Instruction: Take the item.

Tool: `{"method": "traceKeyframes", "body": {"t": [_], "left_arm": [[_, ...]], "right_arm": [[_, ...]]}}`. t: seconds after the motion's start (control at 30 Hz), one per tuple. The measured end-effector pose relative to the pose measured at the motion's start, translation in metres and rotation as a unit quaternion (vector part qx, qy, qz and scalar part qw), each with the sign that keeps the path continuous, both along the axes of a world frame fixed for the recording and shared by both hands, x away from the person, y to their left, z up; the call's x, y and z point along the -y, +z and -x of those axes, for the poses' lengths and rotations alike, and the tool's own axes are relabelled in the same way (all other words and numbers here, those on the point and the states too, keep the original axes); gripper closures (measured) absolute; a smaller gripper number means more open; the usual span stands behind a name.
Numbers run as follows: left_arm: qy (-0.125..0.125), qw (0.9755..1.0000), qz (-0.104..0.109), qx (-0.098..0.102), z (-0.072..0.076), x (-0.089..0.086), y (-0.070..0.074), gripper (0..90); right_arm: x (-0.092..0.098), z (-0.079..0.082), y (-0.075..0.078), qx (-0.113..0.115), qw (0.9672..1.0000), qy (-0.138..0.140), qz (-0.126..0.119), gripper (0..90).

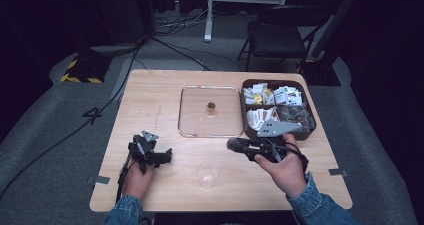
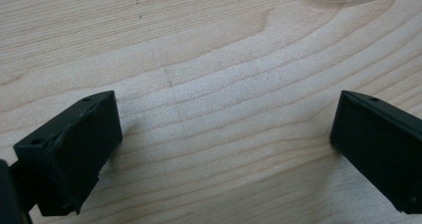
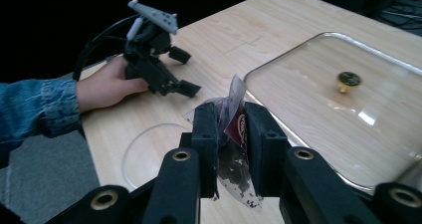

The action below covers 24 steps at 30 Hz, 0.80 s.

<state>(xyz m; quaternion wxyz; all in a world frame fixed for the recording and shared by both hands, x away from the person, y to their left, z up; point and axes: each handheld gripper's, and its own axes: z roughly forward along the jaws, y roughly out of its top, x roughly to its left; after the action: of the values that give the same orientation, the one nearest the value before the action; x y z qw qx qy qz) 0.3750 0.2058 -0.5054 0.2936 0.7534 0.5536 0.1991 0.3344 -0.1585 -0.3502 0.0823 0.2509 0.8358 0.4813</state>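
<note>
Right gripper view shows the right gripper (image 3: 230,134) fingers pinching a tea packet (image 3: 234,134) near the clear cup (image 3: 149,149); keep it upright over the rim, while the left gripper (image 1: 159,156) fingers rest wide on the table (image 1: 150,95).

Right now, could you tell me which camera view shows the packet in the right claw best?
The right gripper view: the packet sits close up, pinched between the right claw pads. In the high view the hand and gripper body cover it. The left gripper view faces bare table.

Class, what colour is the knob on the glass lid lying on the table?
Gold or brass-coloured: the knob on the glass lid shows best in the right gripper view.
</note>
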Motion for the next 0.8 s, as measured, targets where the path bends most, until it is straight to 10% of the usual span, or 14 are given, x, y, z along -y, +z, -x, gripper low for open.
{"method": "traceKeyframes", "body": {"t": [0.8], "left_arm": [[-0.001,1.0,-0.001,0.0,0.0,0.0,0.0,0.1]], "right_arm": [[-0.044,0.015,-0.036,-0.047,0.9959,0.077,-0.004,76.4]]}}
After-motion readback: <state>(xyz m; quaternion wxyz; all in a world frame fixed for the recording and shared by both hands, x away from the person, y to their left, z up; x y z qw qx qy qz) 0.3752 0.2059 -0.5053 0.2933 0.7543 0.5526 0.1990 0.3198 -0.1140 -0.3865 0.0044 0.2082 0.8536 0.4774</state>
